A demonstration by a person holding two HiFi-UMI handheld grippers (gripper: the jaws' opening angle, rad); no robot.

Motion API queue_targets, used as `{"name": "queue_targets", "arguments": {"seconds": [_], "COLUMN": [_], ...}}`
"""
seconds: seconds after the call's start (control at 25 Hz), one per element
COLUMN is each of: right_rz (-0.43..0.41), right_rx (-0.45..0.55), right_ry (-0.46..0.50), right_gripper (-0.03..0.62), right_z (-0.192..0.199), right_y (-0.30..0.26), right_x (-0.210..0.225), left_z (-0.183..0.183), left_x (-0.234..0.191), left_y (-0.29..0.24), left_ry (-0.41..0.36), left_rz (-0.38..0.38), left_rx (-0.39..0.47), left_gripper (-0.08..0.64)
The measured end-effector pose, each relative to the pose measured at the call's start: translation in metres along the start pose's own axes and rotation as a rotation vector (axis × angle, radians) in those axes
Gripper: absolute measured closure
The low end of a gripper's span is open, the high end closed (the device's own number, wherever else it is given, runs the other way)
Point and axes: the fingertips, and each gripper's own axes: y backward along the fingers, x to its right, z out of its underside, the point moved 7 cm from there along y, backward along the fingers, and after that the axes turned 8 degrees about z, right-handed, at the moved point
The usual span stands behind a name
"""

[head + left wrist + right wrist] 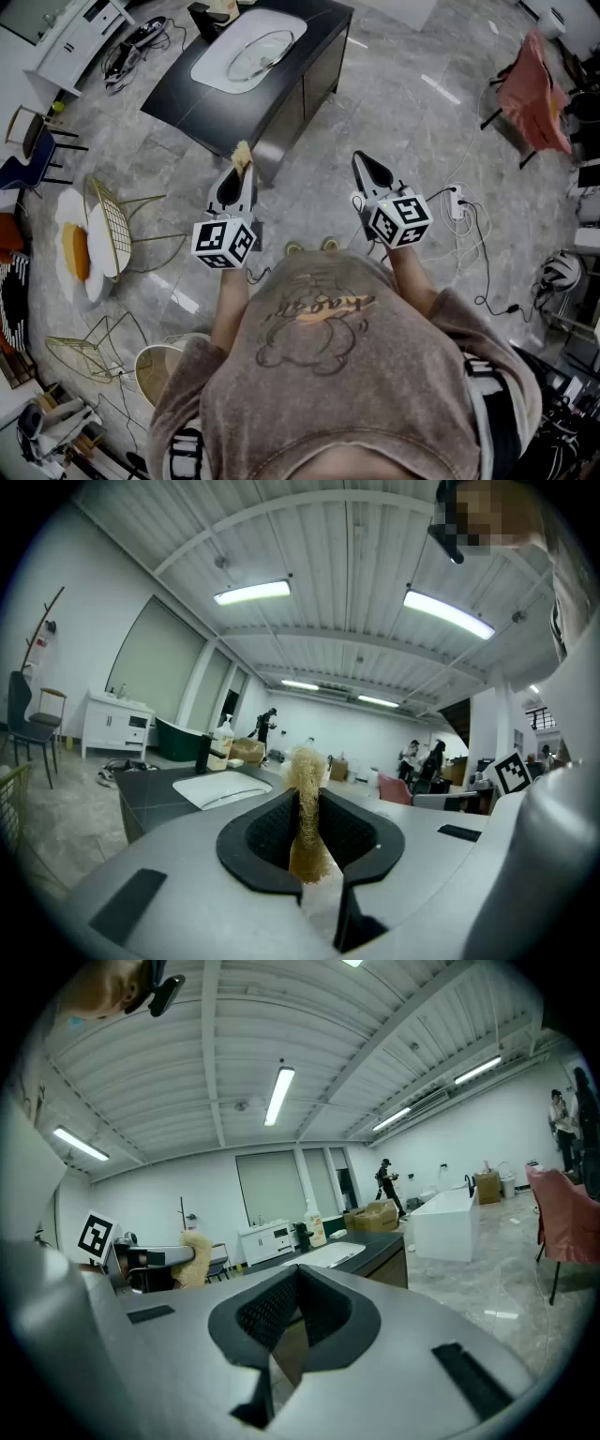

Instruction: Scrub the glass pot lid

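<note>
The left tool point(240, 171) point(305, 795) is clamping down on a straw-coloured scrubber point(242, 155) point(305, 766). The fibres are sticking up past the tips and hanging out a bit below them too. The right tool point(360, 160) point(298, 1270) is sitting fully closed with nothing in it. The person is holding both tools out in front at about the same height, a little apart, pointing toward the table point(314, 37).

The glass lid point(255, 49) is lying flat on a white tray point(214, 71) on top of that dark table, well away from both tools, so nothing is touching it. A bottle point(222, 741) is standing at the far end of the table, just past the tray.

The person is standing on a grey marble-looking floor point(394, 84), a few steps back from the table's corner. Off to the left side a gold wire chair point(112, 225) is sitting there, and a pink chair point(534, 80) is over on the far right.
</note>
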Motion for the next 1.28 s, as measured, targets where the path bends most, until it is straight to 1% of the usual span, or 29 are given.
{"name": "queue_targets", "arguments": {"seconds": [0.32,0.48,0.72,0.88,1.04,1.28], "right_rz": [0.012,0.017,-0.003,-0.031,-0.042,-0.06], "right_rx": [0.002,-0.009,-0.019,-0.033,-0.039,-0.044], "right_ry": [-0.021,-0.021,-0.03,-0.028,-0.036,-0.052], "right_gripper": [0.592,0.592,0.592,0.592,0.592,0.592], "right_z": [-0.003,-0.003,0.003,0.003,0.003,-0.004], "right_y": [0.009,0.014,0.012,0.0,-0.025,-0.086], "right_x": [0.015,0.037,0.074,0.089,0.095,0.095], "left_z": [0.0,0.003,0.011,0.008,0.003,-0.011], "left_x": [0.009,0.019,0.036,0.038,0.019,-0.032], "left_y": [-0.017,-0.035,-0.058,-0.068,-0.082,-0.124], "left_ry": [-0.005,-0.005,-0.001,-0.029,-0.036,-0.035], "left_rz": [0.017,0.011,-0.015,-0.036,-0.048,-0.043], "left_rx": [-0.013,-0.01,0.006,0.01,0.02,0.027], "left_gripper": [0.495,0.495,0.495,0.495,0.495,0.495]}}
